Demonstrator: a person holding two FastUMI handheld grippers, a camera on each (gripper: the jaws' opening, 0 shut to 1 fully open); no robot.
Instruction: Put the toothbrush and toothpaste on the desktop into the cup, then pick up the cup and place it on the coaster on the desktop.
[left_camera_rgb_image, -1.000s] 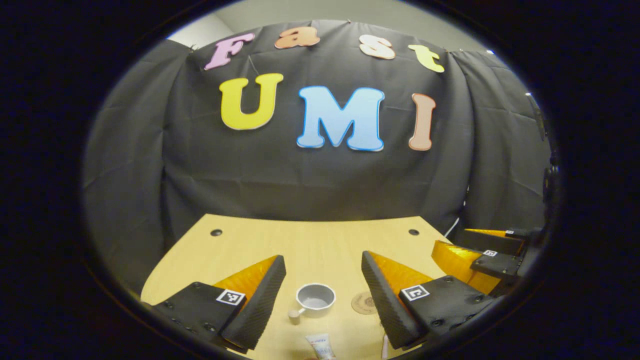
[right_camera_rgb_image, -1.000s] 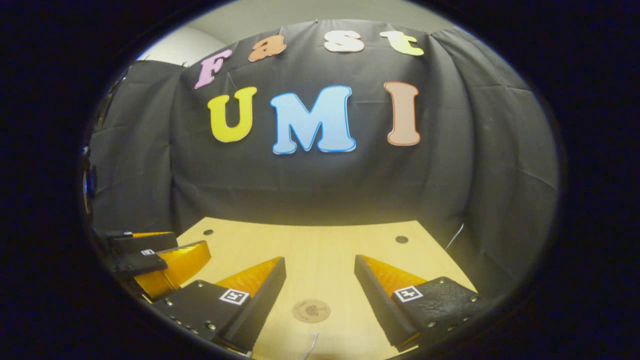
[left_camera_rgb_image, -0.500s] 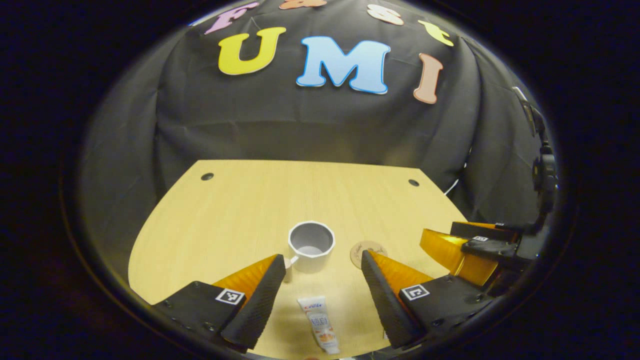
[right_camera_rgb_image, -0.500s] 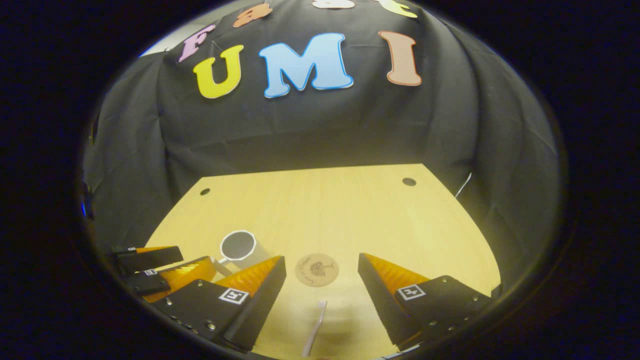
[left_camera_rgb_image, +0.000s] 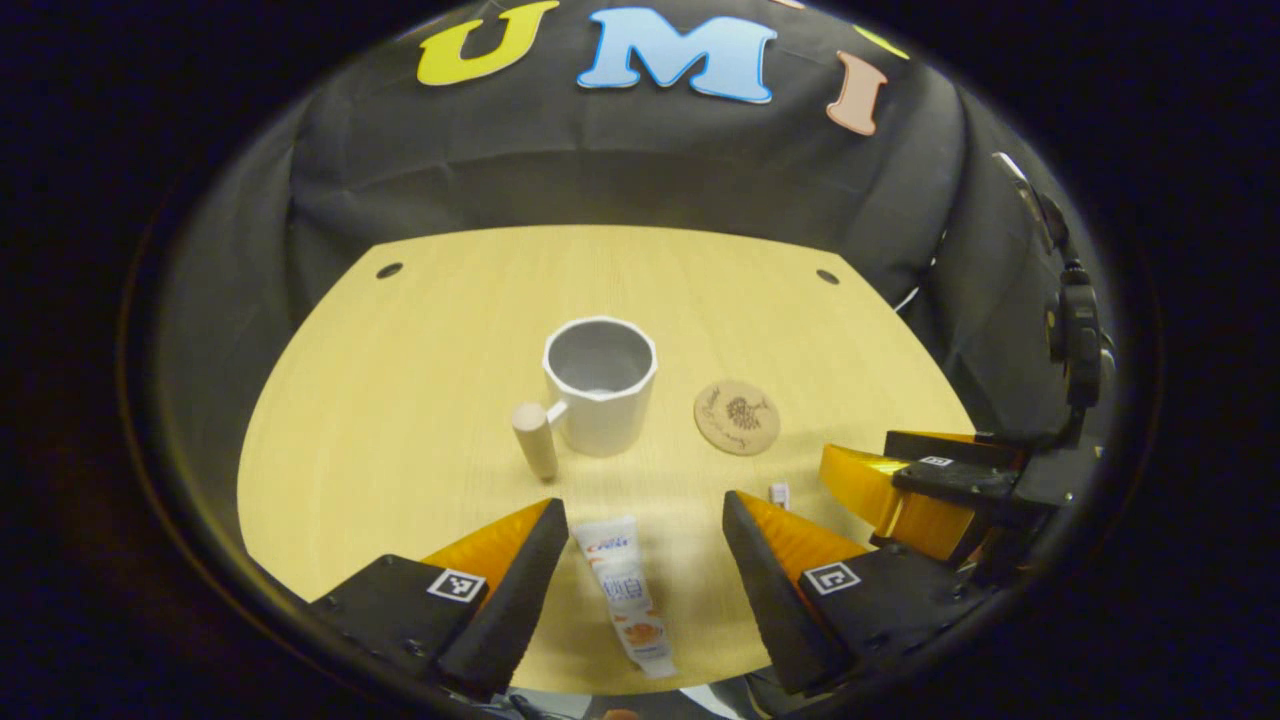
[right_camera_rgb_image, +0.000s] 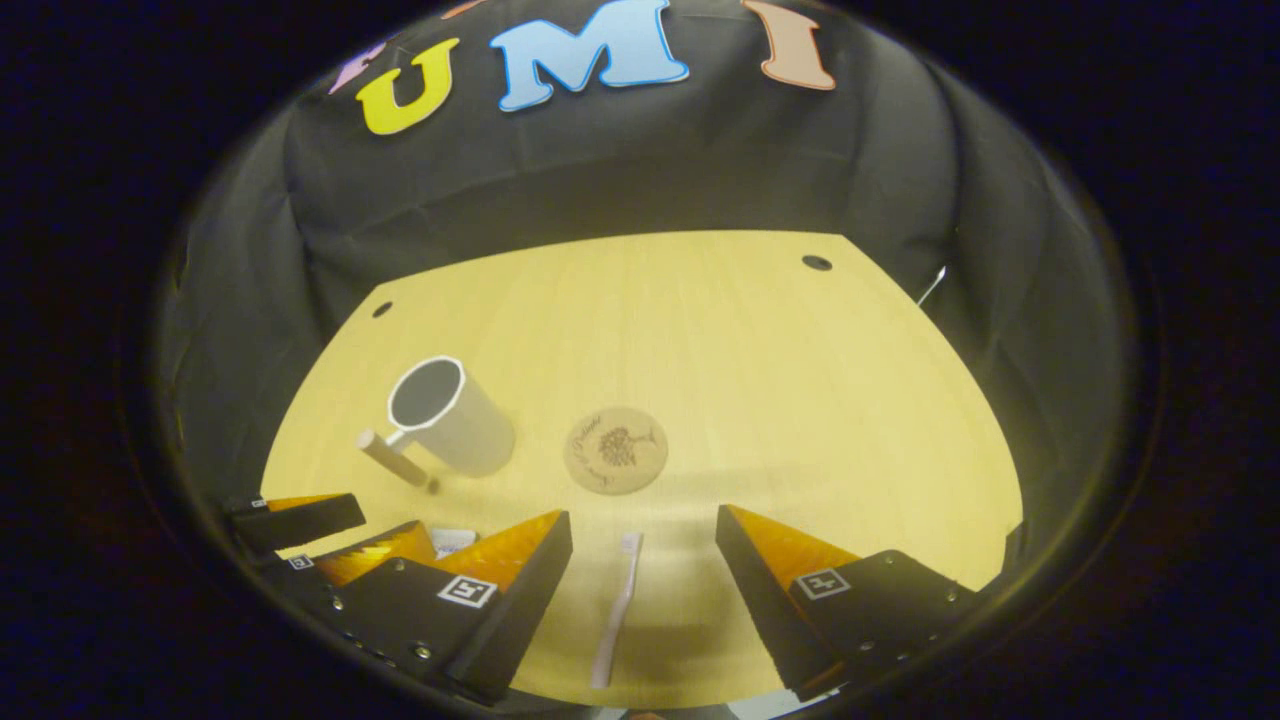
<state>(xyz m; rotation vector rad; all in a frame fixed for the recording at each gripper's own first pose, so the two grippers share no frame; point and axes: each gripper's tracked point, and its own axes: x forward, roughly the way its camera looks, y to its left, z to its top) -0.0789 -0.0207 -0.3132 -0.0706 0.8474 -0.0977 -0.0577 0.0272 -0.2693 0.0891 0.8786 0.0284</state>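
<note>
The left gripper (left_camera_rgb_image: 645, 520) hung released over the toothpaste (left_camera_rgb_image: 625, 590) and the right gripper (right_camera_rgb_image: 640, 535) released over the toothbrush (right_camera_rgb_image: 615, 610), both flat on the worktop (left_camera_rgb_image: 400, 400), the cup (left_camera_rgb_image: 600, 385) upright beside the coaster (left_camera_rgb_image: 737, 417).

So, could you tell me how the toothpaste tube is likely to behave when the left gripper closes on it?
The toothpaste tube lies flat on the table between the open left gripper fingers. It looks soft-walled, so it will probably squash somewhat. Being flat, it seems unlikely to roll. Its glossy skin may slip.
</note>
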